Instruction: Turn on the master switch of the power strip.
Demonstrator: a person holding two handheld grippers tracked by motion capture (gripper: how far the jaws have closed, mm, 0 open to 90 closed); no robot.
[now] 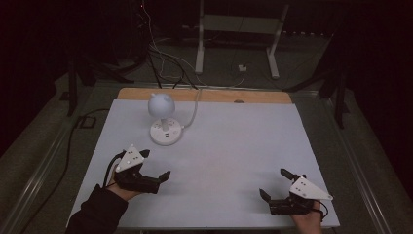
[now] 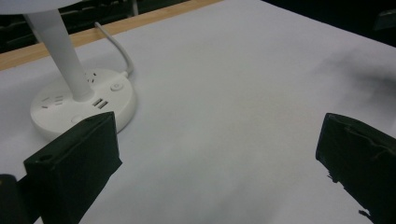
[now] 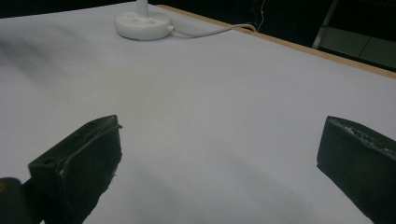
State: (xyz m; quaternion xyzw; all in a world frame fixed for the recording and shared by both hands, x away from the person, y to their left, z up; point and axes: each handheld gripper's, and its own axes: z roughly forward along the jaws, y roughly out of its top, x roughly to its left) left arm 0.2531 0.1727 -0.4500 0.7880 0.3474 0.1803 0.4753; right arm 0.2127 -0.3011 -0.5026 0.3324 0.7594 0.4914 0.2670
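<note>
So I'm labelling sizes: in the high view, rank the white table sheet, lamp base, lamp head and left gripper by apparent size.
1. white sheet
2. left gripper
3. lamp base and lamp head: look alike, unranked.

High cam looks down; gripper cams low, both facing lamp (image 1: pixel 163 119).

A white sheet covers the bench (image 1: pixel 219 156), leaving a wooden strip bare along the far edge. A white desk lamp (image 1: pixel 165 131) (round base, cord trailing back) stands far-left.
</note>
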